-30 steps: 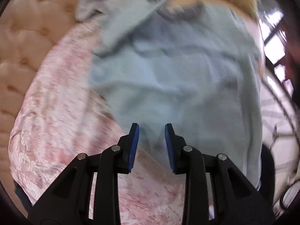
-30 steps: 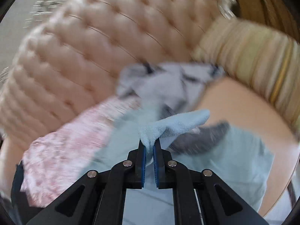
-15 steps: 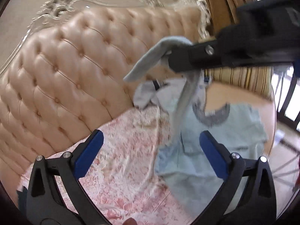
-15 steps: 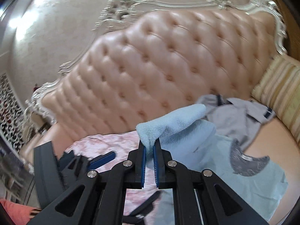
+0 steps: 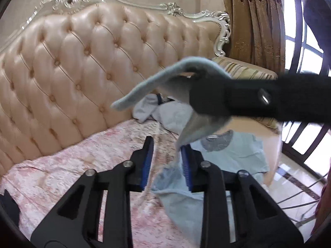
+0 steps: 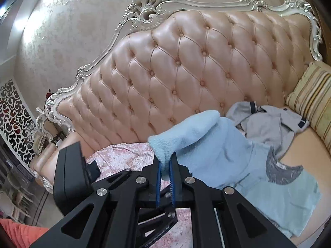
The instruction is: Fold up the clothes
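Right hand-held gripper [image 6: 164, 177]: jaws nearly closed, pinching a bunched edge of the light-blue knit short-sleeved shirt [image 6: 269, 188] and holding it lifted above the seat. Left hand-held gripper [image 5: 166, 161]: jaws apart with a moderate gap, poised at the hanging blue cloth; contact cannot be settled. Rest of the shirt lies spread on the peach leather sofa seat [image 6: 306, 150], grey neckline showing, partly over the pink floral cloth [image 5: 62, 177]. Crumpled grey garment [image 6: 273, 122] sits behind, against the tufted backrest, unfolded. Judgement: fold in progress on the blue shirt; no folded stack visible.
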A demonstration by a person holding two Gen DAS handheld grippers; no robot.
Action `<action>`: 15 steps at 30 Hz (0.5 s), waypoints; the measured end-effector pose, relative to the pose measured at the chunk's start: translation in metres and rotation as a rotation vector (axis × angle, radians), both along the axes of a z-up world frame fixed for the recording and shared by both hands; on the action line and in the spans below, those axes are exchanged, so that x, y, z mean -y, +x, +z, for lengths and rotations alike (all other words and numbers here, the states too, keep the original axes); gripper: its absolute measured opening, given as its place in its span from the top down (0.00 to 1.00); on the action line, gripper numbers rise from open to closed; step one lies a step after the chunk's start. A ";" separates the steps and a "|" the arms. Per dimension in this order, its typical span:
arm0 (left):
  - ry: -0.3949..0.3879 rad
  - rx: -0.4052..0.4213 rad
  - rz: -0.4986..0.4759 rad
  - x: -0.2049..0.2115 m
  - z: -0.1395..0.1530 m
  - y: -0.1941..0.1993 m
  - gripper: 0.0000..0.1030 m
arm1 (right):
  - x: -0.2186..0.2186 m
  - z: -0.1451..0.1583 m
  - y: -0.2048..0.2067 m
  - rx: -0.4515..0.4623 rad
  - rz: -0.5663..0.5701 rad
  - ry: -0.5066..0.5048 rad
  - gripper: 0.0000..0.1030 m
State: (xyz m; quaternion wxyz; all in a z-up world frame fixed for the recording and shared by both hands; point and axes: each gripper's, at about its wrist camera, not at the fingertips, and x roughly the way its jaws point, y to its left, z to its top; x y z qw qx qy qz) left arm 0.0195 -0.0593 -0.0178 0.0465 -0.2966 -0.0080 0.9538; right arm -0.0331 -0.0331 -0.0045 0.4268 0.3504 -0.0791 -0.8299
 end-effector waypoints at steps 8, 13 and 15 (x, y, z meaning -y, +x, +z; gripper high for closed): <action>0.084 -0.027 -0.017 -0.002 0.006 0.011 0.96 | -0.022 -0.002 0.004 0.050 -0.032 -0.039 0.89; 0.101 -0.019 0.032 0.016 0.010 0.010 0.96 | -0.066 -0.004 0.005 0.037 -0.142 -0.117 0.54; 0.127 -0.034 0.046 0.024 0.017 0.013 0.96 | -0.085 -0.011 0.005 0.044 -0.200 -0.131 0.49</action>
